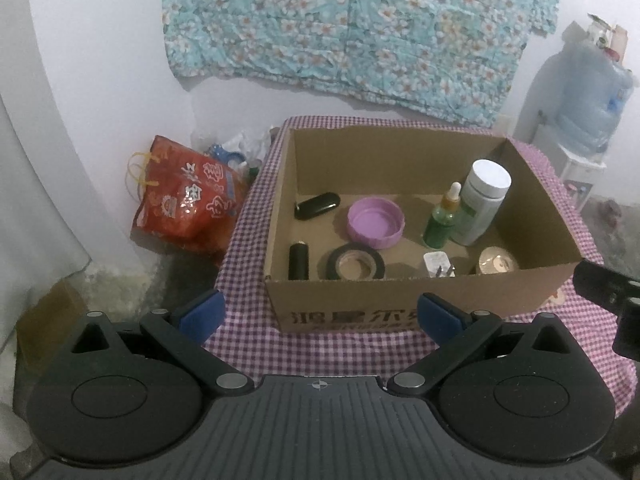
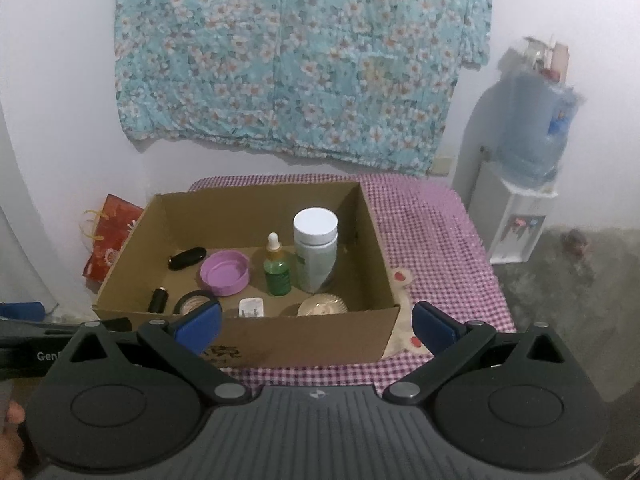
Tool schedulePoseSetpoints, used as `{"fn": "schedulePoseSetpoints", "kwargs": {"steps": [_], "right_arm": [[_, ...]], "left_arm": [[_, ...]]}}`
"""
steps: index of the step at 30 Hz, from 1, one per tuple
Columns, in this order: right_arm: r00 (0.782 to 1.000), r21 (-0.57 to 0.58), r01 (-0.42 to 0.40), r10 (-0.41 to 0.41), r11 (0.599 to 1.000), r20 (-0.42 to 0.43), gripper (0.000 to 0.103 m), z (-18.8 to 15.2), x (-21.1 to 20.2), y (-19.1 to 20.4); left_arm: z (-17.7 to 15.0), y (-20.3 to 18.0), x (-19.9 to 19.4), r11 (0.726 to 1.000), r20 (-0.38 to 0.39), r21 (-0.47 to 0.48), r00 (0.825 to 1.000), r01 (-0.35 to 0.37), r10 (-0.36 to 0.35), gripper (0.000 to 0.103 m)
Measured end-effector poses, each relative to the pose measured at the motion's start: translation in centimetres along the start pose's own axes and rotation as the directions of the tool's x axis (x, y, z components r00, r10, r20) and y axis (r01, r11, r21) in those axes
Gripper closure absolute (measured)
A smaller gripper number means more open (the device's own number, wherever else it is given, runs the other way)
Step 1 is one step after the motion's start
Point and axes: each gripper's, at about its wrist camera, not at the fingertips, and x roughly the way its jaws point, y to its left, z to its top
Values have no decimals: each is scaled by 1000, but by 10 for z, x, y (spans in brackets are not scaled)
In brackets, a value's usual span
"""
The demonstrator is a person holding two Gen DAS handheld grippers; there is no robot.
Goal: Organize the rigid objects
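One cardboard box (image 1: 400, 312) is sitting mid-frame on a purple checked tablecloth (image 1: 248, 248) in both views, open at the top

Eight items are lying or standing inside it, one of each unless noted:
- white-capped bottle (image 1: 482, 202) standing upright toward the right, with a green dropper bottle (image 1: 442, 220) just beside it on its left
- purple lid (image 1: 375, 222) lying open side up at centre
- black tape roll (image 1: 355, 264) lying flat near the front wall
- two dark items — an oval one (image 1: 317, 205) at back left, a cylinder (image 1: 299, 261) at front left
- white plug adapter (image 1: 438, 264) and a shiny round tin (image 1: 496, 262) at front right

Left gripper (image 1: 320, 312) is hovering at the lower part of its frame, before the box's front wall, jaws spread wide, gripping nothing. Right gripper (image 2: 316, 320) is hanging likewise — fingers wide apart, empty

One red bag (image 1: 188, 196) is slumping at the left beside the table; one water dispenser (image 2: 524, 168) is standing at upper right
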Motion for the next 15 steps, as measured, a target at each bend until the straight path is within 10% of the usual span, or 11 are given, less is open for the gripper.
{"fn": "schedulePoseSetpoints", "kwargs": {"steps": [15], "right_arm": [[997,58,-59,62,997,-50,0,-5,7,-12]], "left_arm": [[4,-3,-4,1000,13,-8,1000,-9,9,0]]}}
